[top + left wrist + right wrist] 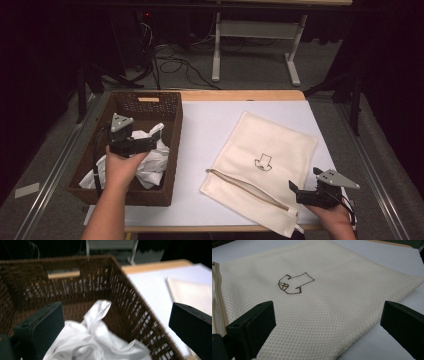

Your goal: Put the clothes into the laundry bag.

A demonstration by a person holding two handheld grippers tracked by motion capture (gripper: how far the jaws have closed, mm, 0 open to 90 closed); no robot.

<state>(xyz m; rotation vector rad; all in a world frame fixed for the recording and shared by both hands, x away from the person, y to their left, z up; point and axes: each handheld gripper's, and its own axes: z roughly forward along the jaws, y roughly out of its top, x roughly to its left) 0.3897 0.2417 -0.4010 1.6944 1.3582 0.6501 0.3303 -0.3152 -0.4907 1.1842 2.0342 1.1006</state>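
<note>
Cream mesh zip-up laundry bag (262, 167): laid flat at the desk's near right corner, right gripper (303, 192) hovering, jaws spread. White crumpled garment (150, 160): in brown wicker basket (150, 102), left edge; left gripper (147, 137) spread above. Risk: thin fabric snagged on the weave when lifted.

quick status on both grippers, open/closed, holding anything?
Left gripper: open, holding nothing, over the white cloth in the wicker basket.
Right gripper: open, holding nothing, over the mesh bag.

Two handheld grippers, bare forearms.
Left gripper (156, 131) and right gripper (295, 188): black bodies, blocky black jaws, grey triangular screwed top plates, black cables.
</note>
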